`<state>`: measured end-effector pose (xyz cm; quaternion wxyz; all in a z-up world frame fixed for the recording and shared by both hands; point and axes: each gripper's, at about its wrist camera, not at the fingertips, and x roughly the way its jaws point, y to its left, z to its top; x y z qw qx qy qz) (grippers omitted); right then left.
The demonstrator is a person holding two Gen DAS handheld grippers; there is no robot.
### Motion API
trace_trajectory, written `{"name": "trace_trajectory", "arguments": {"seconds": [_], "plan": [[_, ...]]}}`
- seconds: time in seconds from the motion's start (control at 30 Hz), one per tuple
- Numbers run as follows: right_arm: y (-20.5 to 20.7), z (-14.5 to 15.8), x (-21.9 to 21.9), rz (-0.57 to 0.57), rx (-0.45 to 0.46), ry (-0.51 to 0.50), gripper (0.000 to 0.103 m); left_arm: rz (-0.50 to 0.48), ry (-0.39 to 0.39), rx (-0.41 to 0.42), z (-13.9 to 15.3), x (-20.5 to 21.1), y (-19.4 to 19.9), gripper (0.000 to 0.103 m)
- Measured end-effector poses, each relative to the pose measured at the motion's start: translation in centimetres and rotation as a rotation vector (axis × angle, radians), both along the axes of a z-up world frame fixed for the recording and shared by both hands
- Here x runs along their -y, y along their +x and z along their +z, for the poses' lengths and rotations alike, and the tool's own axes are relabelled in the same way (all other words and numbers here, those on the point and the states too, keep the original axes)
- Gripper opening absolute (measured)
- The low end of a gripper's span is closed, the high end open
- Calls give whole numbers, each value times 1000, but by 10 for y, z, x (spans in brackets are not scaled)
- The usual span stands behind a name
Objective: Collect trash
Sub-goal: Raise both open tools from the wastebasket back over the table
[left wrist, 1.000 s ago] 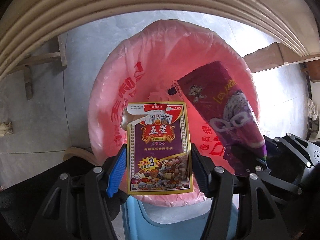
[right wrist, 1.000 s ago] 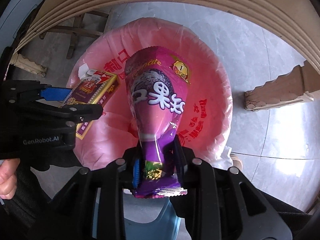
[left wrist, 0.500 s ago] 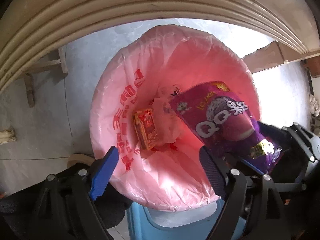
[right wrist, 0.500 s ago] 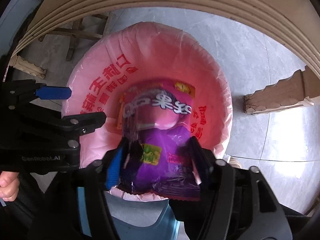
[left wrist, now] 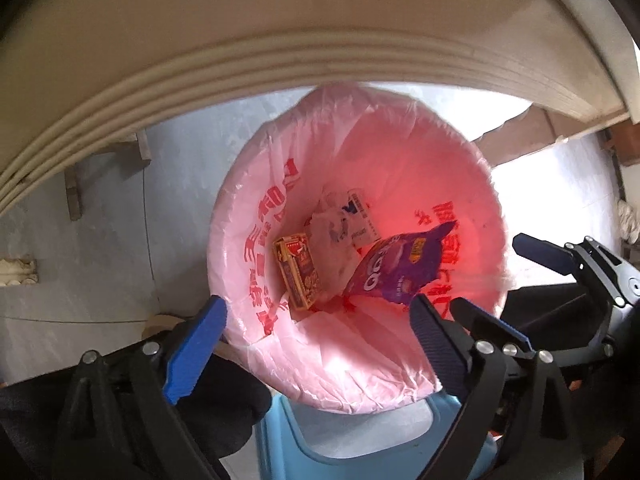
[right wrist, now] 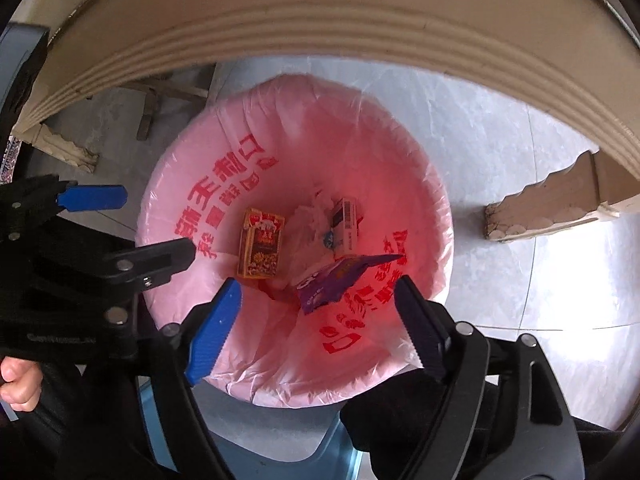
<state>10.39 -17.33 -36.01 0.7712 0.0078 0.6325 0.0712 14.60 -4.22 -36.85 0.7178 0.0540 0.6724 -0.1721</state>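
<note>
A bin lined with a pink bag (left wrist: 240, 216) (right wrist: 192, 184) stands on the floor below both grippers. At its bottom lie a playing-card box (left wrist: 298, 276) (right wrist: 260, 248), a purple snack bag (left wrist: 400, 272) (right wrist: 336, 280), a small white carton (left wrist: 362, 224) (right wrist: 346, 224) and crumpled clear plastic. My left gripper (left wrist: 316, 344) (right wrist: 136, 226) points down over the bin, jaws opening, nothing between them. My right gripper (right wrist: 316, 328) (left wrist: 520, 292) hangs beside it over the rim, jaws also opening and empty.
A cream moulded table edge (left wrist: 240, 60) (right wrist: 320, 20) arches over the far side of the bin. A carved table foot (right wrist: 552, 204) stands to the right on grey tiles. A light blue plastic stool (left wrist: 360, 440) sits under the near rim. A person's hand (right wrist: 20, 380) holds the left gripper.
Both grippers have opened. The card box fell from the left one and the purple snack bag from the right one; both now lie in the bin. The left gripper rose slightly.
</note>
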Motion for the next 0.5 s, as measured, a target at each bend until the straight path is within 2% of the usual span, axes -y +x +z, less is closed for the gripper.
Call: {"name": "trace_trajectory", "arguments": {"seconds": [0.17, 0.27, 0.37, 0.5], "plan": [[-9, 20, 9, -31, 43, -10, 81, 92, 4, 77, 25, -21, 0, 91], [-16, 40, 11, -44, 83, -5, 81, 138, -13, 96, 43, -32, -1, 91], [-23, 68, 7, -45, 158, -34, 81, 122, 44, 167, 71, -36, -9, 91], [-35, 120, 6, -55, 271, -24, 81, 112, 54, 247, 115, -41, -21, 91]]}}
